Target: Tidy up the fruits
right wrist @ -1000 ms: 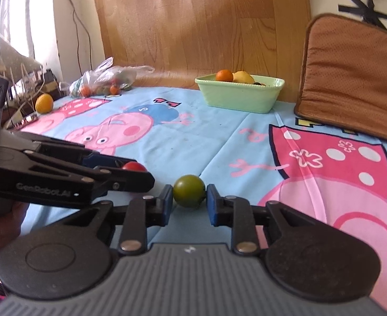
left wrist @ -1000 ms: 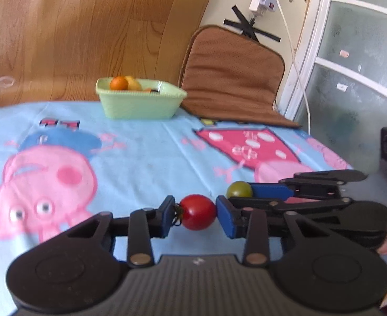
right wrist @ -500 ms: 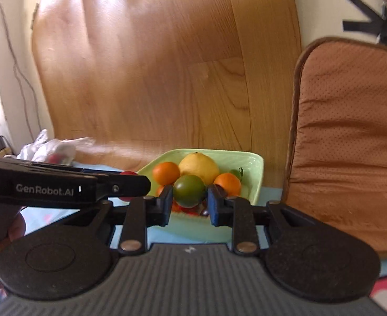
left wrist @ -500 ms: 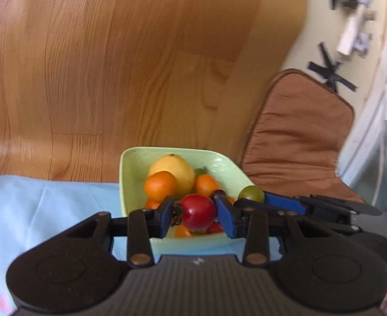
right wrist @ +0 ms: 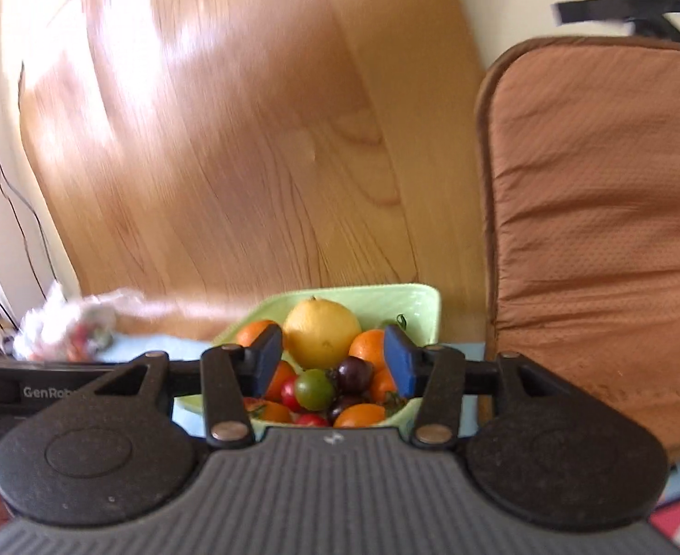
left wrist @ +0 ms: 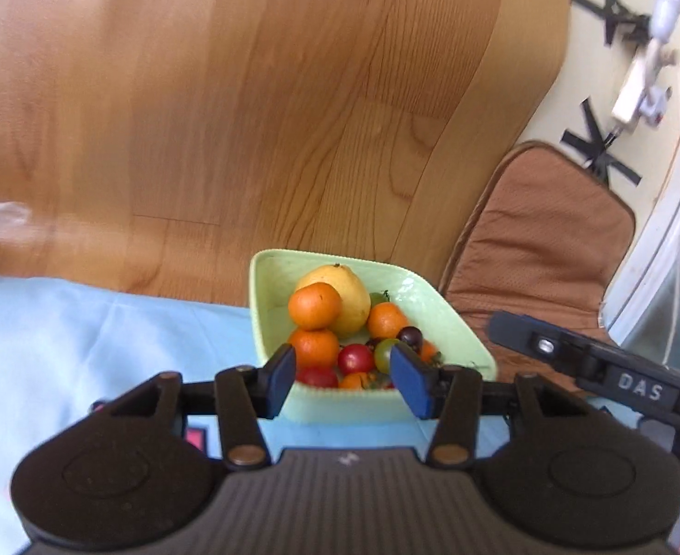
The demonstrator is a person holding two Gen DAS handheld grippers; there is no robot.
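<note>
Red tomato [left wrist: 355, 358] and green tomato [right wrist: 313, 389] now lie in the bowl [left wrist: 450, 319]; both grippers' fingers [left wrist: 278, 374] have released

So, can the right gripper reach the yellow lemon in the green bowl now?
Probably yes. The right gripper is open just in front of the lemon, which sits on top in the bowl, uncovered.

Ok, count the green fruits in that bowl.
2. One green tomato lies at the pile's front in the bowl; another green fruit peeks out at the back, right of the lemon. More may be buried.
</note>
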